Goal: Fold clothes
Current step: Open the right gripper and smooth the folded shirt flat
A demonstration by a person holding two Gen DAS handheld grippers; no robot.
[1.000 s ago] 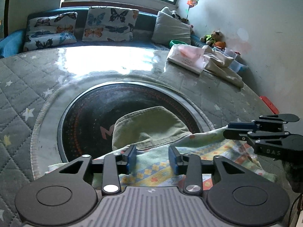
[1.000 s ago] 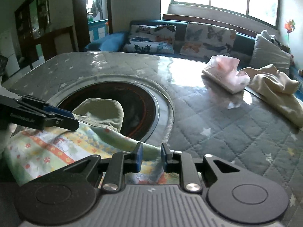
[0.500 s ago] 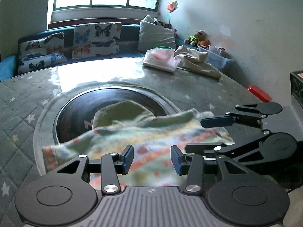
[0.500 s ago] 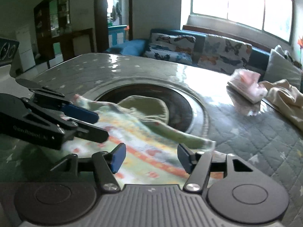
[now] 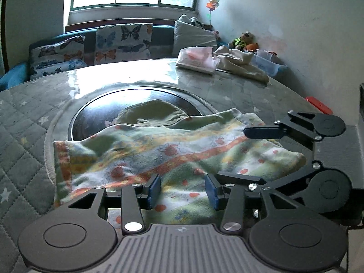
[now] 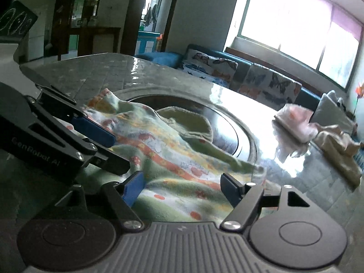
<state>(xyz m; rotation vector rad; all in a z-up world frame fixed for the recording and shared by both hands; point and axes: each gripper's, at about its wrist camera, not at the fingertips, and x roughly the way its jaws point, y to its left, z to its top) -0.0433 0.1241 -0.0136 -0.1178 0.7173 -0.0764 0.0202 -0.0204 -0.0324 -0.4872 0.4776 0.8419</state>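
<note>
Cloth: a printed towel-like cloth (image 5: pixel 163 152), green with orange stripes and red spots, lies rumpled on the bench (image 5: pixel 238 91), partly over the dark round inset (image 5: pixel 100 109) at its middle.
Lining: an olive-green inner side (image 5: pixel 150 113) shows at the far edge, turned up over the inset.
Left hand-held gripper (image 5: pixel 182 190): jaws apart, nothing between the pads; it hangs just over the near edge of the cloth.
Right hand-held gripper (image 6: pixel 182 187): jaws wide apart, also holding nothing, over the near right part of the cloth. In the left view it (image 5: pixel 253 157) shows at the cloth's right end.
Key relation: the cloth lies straight ahead of and below both grippers. Its long axis runs left to right across the line of the fingers, so each gripper is nearest its own end.
Fold state: cannot tell whether the cloth is already doubled once or merely bunched; the wrinkles fit either.
Any next grasp: I judge it would need the near hem or a corner; the corners at left (image 5: pixel 60 146) and right (image 5: pixel 295 157) are both free.
Other laundry: a pink folded piece (image 5: pixel 198 60) and a cream garment (image 5: pixel 238 63) sit well apart at the far edge.
</note>
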